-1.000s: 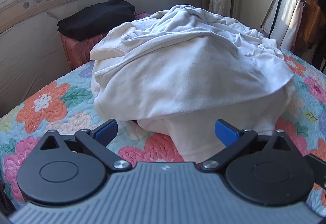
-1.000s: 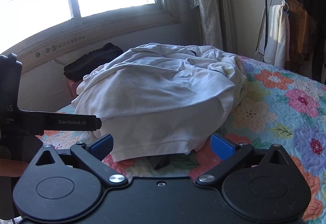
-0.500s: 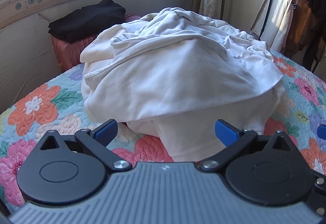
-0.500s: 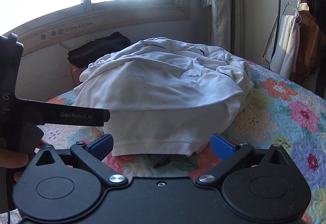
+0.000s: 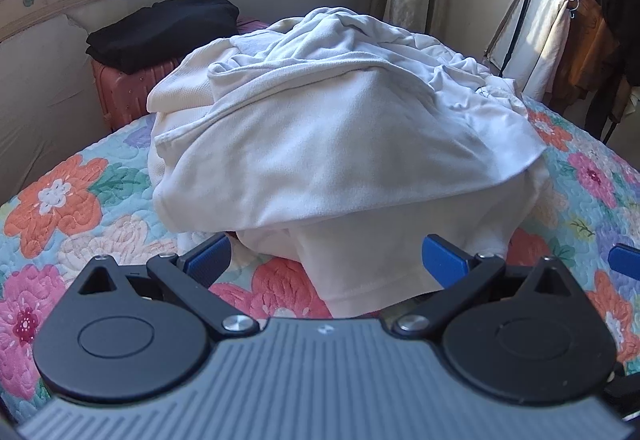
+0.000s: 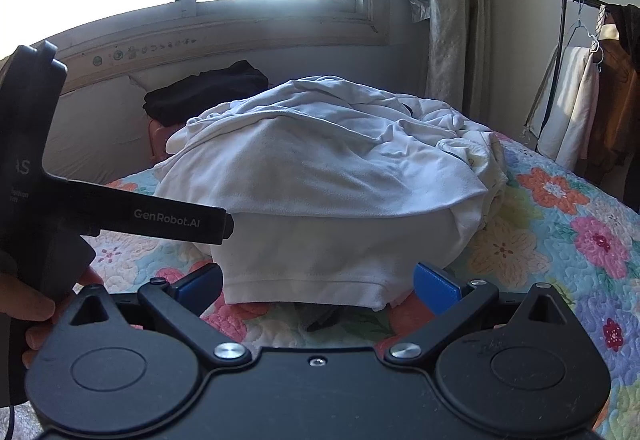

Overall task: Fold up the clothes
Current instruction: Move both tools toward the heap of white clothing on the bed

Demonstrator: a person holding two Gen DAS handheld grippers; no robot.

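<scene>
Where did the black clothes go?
In both views the black clothes sit at upper left, on the pink suitcase under the window, behind the white pile.

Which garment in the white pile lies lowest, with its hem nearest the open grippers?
The bottom white garment, its stitched hem on the floral quilt, under the draped top layer.
</scene>
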